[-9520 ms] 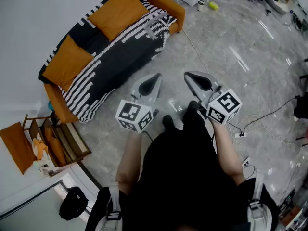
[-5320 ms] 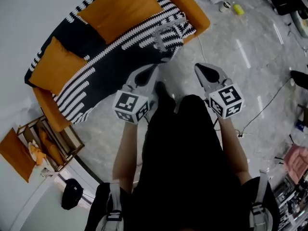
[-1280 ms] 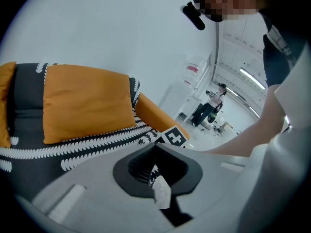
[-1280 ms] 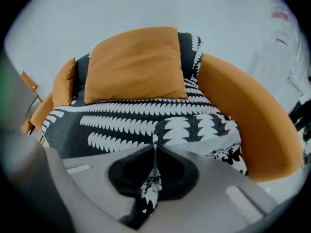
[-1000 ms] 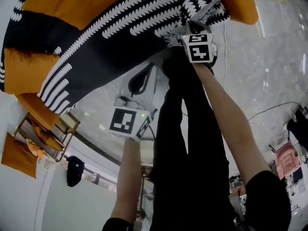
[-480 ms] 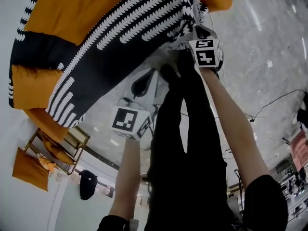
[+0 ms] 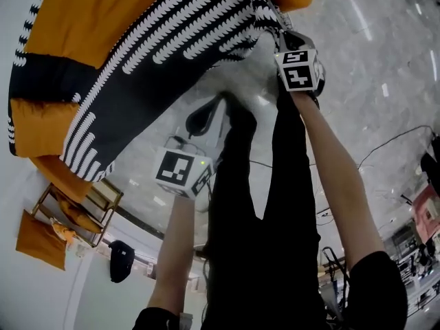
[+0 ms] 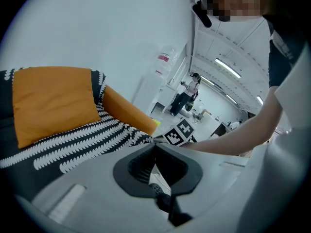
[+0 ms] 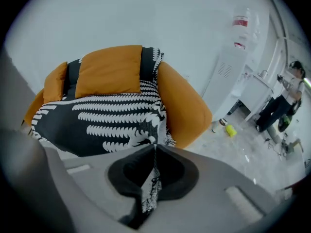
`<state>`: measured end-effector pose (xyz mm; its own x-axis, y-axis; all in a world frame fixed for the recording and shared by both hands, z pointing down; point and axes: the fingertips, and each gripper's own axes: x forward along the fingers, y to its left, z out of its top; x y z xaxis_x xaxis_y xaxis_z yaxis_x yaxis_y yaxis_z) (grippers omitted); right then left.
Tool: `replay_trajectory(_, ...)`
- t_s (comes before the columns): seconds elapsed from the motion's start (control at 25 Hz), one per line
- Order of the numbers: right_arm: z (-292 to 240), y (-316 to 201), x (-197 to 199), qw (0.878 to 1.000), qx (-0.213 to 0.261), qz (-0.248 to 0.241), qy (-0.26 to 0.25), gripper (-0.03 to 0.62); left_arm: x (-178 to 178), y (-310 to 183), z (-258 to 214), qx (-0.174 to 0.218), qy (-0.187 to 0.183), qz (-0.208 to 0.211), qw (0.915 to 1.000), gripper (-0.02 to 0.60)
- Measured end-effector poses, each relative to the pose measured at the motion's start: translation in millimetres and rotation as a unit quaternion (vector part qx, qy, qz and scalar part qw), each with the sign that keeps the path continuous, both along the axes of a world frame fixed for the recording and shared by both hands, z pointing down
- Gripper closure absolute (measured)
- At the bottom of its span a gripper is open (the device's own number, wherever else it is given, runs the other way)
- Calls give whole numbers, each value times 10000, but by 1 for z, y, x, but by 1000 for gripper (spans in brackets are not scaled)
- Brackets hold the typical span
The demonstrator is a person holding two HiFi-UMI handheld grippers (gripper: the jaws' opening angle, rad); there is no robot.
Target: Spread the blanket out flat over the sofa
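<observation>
Grey jaws of your left gripper (image 8: 155,143) are pressed together on nothing, above the floor (image 7: 385,60) off the front edge of the orange sofa (image 9: 187,106). Your right gripper (image 9: 155,147) is clenched on a corner of the black-and-white blanket (image 9: 107,118) by the sofa's front corner; the rest lies over seat and backrest.

Right arm (image 7: 337,177) stretched forward, the right tool (image 9: 154,147) clamped on the blanket (image 9: 97,115) edge; left arm (image 7: 172,253) held nearer the body, the left tool (image 8: 154,143) closed, empty, tilted downward.
</observation>
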<state>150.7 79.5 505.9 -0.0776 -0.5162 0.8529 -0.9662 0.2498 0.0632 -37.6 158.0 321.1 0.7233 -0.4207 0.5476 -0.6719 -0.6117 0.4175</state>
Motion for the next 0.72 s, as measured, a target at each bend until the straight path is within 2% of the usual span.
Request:
replay_trajectory(0.12, 11, 3, 12, 9997, -23, -235, -19, 583, 12, 2, 3, -24, -58, -170, 9998, 579)
replay_trajectory(0.28, 26, 15, 34, 9961, -184, -851, 165, 585, 34, 11, 7, -163, -44, -558, 9983, 580)
replay_trajectory(0.4, 39, 17, 40, 9913, -390, -1260, 32, 585, 46, 8, 12, -298, -11, -851, 9959, 580)
replay_trajectory(0.6, 82, 10, 54, 9836, -629, -1677, -221, 585, 66, -10, 41, -217, -113, -1441, 9893, 580)
replay_trajectory(0.72, 112, 10, 66, 9753, -668, -2092, -238, 585, 80, -16, 63, -210, -175, -1685, 9853, 579)
